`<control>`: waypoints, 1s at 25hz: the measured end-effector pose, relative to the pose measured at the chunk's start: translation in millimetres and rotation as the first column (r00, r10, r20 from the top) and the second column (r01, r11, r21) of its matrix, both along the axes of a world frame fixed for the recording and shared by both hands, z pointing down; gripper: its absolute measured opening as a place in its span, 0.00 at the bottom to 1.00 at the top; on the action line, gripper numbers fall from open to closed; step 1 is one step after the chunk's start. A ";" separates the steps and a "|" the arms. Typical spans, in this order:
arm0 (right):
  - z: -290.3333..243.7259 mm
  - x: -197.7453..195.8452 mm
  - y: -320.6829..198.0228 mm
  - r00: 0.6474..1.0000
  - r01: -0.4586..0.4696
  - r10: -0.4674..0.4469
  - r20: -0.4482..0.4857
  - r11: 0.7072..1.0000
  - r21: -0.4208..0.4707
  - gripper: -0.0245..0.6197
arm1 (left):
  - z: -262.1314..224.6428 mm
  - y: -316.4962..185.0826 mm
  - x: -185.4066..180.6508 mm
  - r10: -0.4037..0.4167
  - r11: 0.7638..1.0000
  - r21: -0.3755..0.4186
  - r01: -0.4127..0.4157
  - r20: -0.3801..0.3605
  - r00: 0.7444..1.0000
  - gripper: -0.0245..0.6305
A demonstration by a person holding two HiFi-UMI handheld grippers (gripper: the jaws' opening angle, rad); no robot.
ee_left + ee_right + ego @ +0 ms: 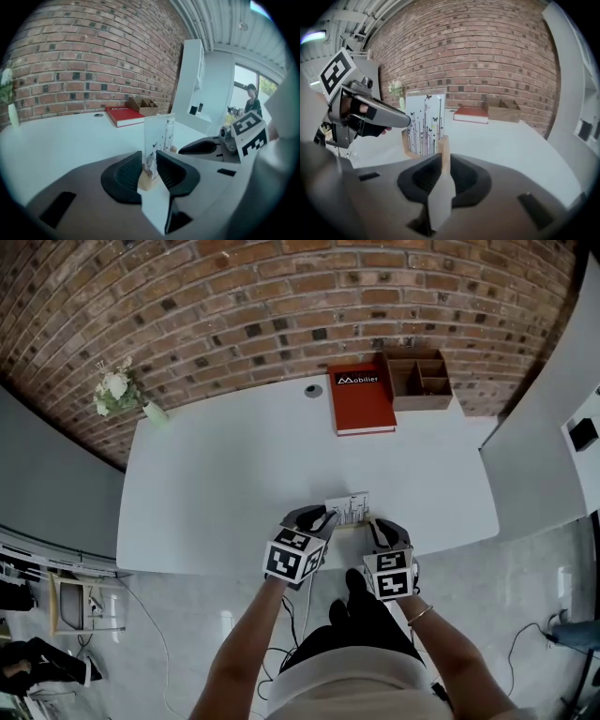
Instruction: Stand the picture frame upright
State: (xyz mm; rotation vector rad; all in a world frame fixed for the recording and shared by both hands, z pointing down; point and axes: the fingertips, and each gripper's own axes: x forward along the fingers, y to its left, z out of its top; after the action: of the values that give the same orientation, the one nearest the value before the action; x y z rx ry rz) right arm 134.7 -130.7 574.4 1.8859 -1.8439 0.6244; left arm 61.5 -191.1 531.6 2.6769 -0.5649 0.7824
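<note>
One clear-paned picture frame (348, 509) on a pale wooden base stands upright at the near edge of the white desk (234, 474), with two tools on it.

The left tool (150, 166) has its jaws a little apart around the frame's left end, the pane between them with no visible squeeze. The right tool (442, 173) is clamped on the wooden post at the frame's right end. At the far edge of the desk are one red hardcover book (361, 399), one brown wooden compartment box (419, 381) just beside it, and one vase of white flowers (120, 390) at the far left corner. Only the right gripper view shows the pane's printed stems and butterflies. Only the left gripper view shows a distant person (251, 101) by a window.
</note>
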 end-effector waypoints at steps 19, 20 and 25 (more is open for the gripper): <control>-71.3 -1.0 31.8 0.991 -0.086 0.069 0.117 0.986 0.143 0.11 | -40.8 22.5 -74.6 -0.330 0.938 0.050 0.342 -0.170 0.929 0.07; -74.3 -2.2 34.5 0.990 -0.086 0.068 0.122 0.985 0.151 0.11 | -42.5 23.6 -78.5 -0.341 0.933 0.061 0.356 -0.171 0.924 0.06; -85.1 -6.7 56.1 0.984 -0.108 0.080 0.157 0.977 0.181 0.11 | -48.6 38.4 -96.6 -0.377 0.910 0.114 0.398 -0.171 0.910 0.03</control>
State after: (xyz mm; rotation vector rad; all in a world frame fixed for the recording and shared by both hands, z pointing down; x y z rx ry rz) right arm 128.0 -74.6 489.3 2.1113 -1.9780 0.6576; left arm -35.1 -152.7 483.0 2.5900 -1.1120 0.4431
